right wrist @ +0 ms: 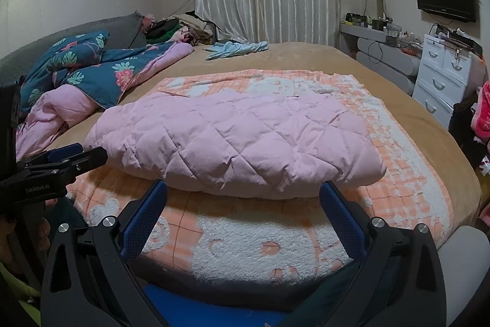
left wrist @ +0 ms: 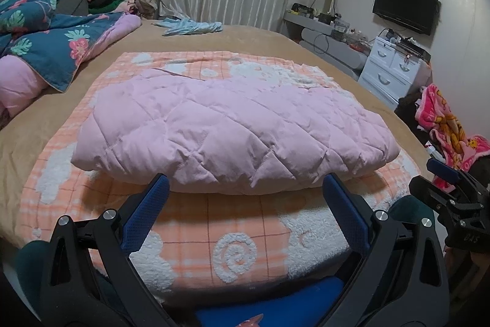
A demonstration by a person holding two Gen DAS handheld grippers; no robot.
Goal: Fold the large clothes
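Left to right: my left tool [left wrist: 245,192] spread wide, nothing between its blue pads, held low at the near edge of the bed [left wrist: 266,42]. Just ahead lies the pink quilted jacket [left wrist: 226,124], folded into a thick bundle on an orange checked blanket [left wrist: 245,238]; its near fold sits just beyond the fingertips, not touching. My right tool [right wrist: 243,195] likewise spread wide and empty, the jacket [right wrist: 239,143] lying just ahead of its tips too. I see the left tool at that view's left edge, beside the jacket's left end.
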